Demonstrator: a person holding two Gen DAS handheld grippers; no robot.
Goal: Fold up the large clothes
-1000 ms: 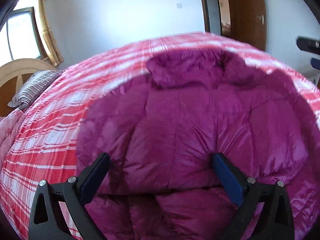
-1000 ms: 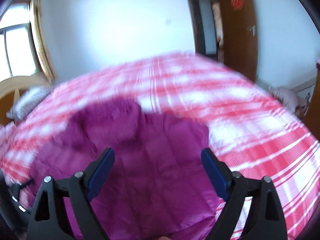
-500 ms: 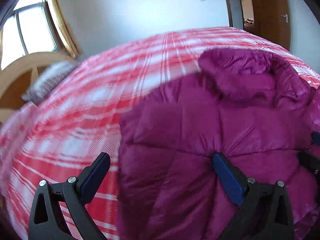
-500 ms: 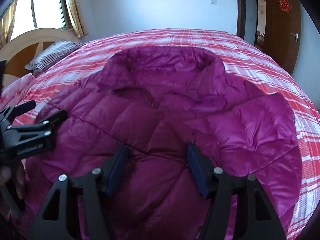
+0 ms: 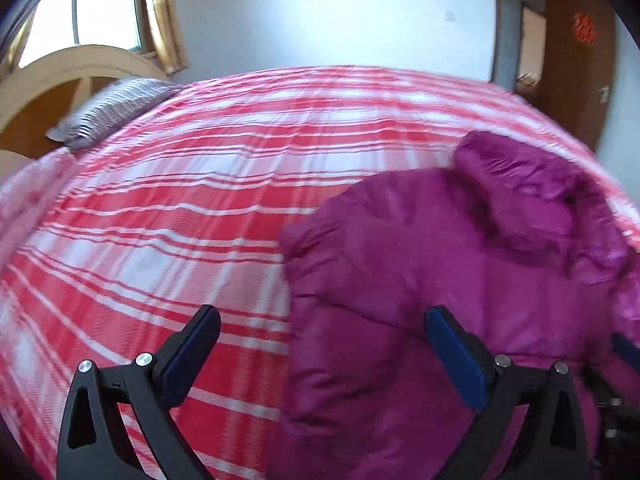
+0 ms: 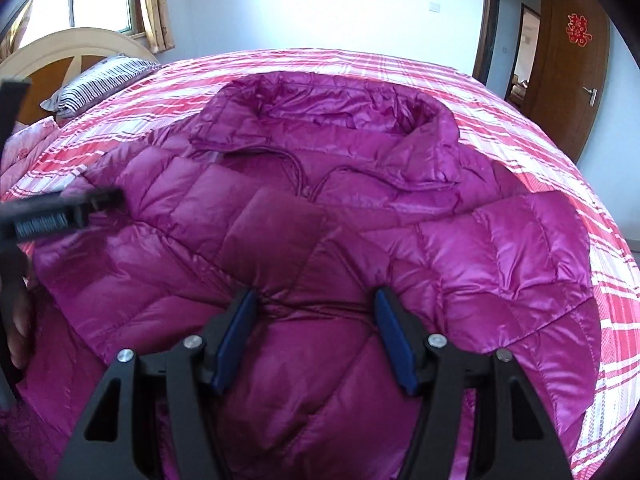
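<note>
Left wrist view: the left hand-held gripper (image 5: 322, 344) stood with its jaws spread wide and nothing between them, above the near left edge of a magenta quilted down jacket (image 5: 448, 292). The jacket lay on a bed (image 5: 180, 216) covered with a red-and-white plaid sheet, occupying the right part of the view, its hood (image 5: 528, 192) toward the far side. One blue-padded finger hung over the plaid sheet, the other over the jacket's fabric. A striped pillow (image 5: 116, 110) rested near the wooden headboard (image 5: 56, 80) at far left, below a window (image 5: 96, 4). The picture was blurred.

Right wrist view: the right hand-held gripper (image 6: 316, 328) was partly closed, its jaws at a moderate gap over the middle of the jacket (image 6: 500, 248); whether the pads pinched the puffed fabric between them could not be told. The jacket lay spread flat across the bed (image 6: 520, 120), hood (image 6: 340, 108) far, with one sleeve folded over the chest. The left hand-held gripper (image 6: 112, 198) entered from the left edge over the jacket's left shoulder. A wooden door (image 6: 572, 68) stood at far right.
</note>
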